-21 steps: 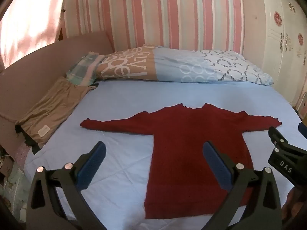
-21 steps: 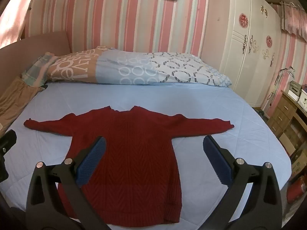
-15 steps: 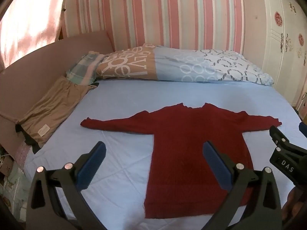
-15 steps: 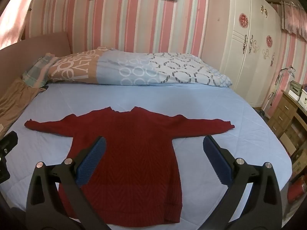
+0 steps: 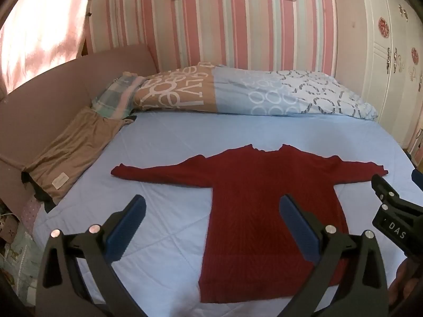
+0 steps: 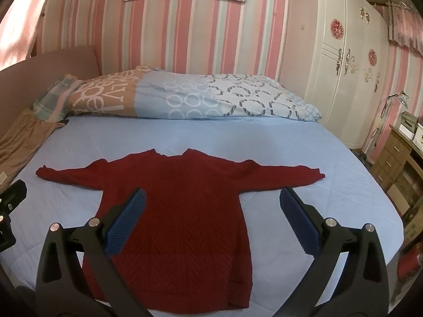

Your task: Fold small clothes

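A red knitted sweater (image 5: 267,206) is laid flat on the light blue bed (image 5: 169,142), front down or up cannot be told, with both sleeves spread straight out to the sides and the hem nearest the cameras. Compared with the views from a moment earlier, almost nothing is changed: the garment lies in the same place and no fold has been made. The left hand-held gripper (image 5: 211,227) is held above the sweater's left side, its jaws spread fully wide with nothing between them. The right hand-held gripper (image 6: 211,227) is held likewise over the right side, wide open and empty. A patterned pillow (image 6: 185,97) and a folded tan garment (image 5: 76,148) are left undisturbed by the headboard. The folding is judged not yet begun; a sleeve is probably to be taken first.
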`<control>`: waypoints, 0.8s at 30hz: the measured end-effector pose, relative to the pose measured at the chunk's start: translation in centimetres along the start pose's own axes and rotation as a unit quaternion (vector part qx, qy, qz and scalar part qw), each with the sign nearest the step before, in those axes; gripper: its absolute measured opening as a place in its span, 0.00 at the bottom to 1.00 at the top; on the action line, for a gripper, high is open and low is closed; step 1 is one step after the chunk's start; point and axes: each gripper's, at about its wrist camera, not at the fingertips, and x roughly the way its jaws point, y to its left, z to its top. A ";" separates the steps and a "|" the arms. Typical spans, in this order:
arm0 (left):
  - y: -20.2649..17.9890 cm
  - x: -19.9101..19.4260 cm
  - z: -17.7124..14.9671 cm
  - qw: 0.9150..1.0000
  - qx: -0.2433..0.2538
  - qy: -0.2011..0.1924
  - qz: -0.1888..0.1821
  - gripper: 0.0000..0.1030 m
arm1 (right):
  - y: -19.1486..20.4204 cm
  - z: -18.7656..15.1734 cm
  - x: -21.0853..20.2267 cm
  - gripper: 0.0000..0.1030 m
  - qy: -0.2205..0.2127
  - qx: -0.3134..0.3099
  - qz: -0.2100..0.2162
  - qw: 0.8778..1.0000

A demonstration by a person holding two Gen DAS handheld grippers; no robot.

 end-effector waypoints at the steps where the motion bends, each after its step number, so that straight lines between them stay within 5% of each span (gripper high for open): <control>1: -0.1 0.0 0.0 1.000 0.000 0.000 0.000 0.98 | -0.1 0.2 0.0 0.97 0.000 0.000 0.001 1.000; 24: -0.6 0.4 0.0 1.000 0.002 0.002 -0.011 0.98 | 0.5 0.3 0.7 0.97 0.001 -0.003 0.002 1.000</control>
